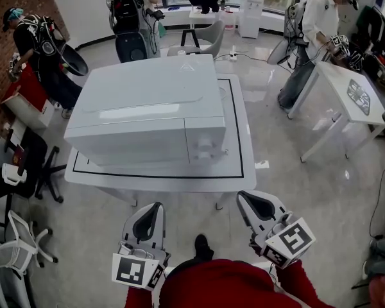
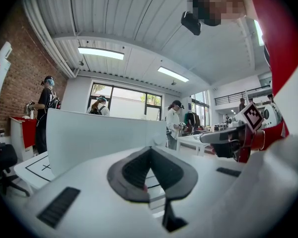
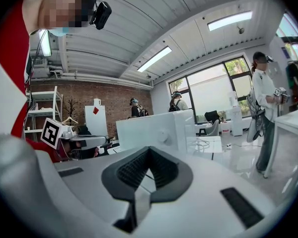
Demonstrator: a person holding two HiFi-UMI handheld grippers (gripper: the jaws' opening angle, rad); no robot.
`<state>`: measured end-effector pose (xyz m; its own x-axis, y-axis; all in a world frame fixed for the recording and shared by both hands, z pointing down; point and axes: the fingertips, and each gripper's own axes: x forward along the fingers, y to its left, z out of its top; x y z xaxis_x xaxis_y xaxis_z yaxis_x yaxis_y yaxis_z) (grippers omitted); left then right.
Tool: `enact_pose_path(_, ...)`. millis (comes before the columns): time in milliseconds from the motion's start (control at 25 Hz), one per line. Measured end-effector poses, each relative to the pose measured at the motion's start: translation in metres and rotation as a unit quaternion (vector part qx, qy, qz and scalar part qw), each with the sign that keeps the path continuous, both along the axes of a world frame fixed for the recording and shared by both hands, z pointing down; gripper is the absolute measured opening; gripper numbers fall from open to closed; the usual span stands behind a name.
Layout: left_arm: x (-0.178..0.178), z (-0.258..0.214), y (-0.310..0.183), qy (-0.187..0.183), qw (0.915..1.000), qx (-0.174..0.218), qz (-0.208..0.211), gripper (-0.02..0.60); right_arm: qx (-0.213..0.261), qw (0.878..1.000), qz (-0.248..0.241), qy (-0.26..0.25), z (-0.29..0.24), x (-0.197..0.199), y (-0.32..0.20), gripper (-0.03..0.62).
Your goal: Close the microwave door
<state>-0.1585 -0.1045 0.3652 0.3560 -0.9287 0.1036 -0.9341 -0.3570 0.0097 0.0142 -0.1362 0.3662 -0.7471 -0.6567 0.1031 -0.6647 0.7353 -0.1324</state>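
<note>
A white microwave (image 1: 147,114) stands on a white table (image 1: 239,162) ahead of me. Its door (image 1: 125,147) lies flush with the front, next to the knob panel (image 1: 205,147). My left gripper (image 1: 155,205) hovers short of the table's near edge, jaws together and empty. My right gripper (image 1: 242,196) hangs beside it, also shut on nothing. The left gripper view looks over the closed left gripper (image 2: 150,149) at the microwave (image 2: 99,138). The right gripper view looks over the closed right gripper (image 3: 149,149) at the microwave (image 3: 154,130) and its knob (image 3: 163,136).
A second white table (image 1: 353,95) stands at the right with a person (image 1: 314,37) beside it. Two more people (image 1: 38,50) are at the back left. A black office chair (image 1: 32,165) and a white chair (image 1: 19,249) sit on the left.
</note>
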Motion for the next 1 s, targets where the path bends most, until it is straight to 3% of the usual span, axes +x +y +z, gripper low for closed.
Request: enact_pose_path(1000,-0.001,0.006,0.002,0.002,1.0,-0.005,0.004,0.011,0.0,1.0,-0.007,0.007,0.003,-0.012,0.004,0.012)
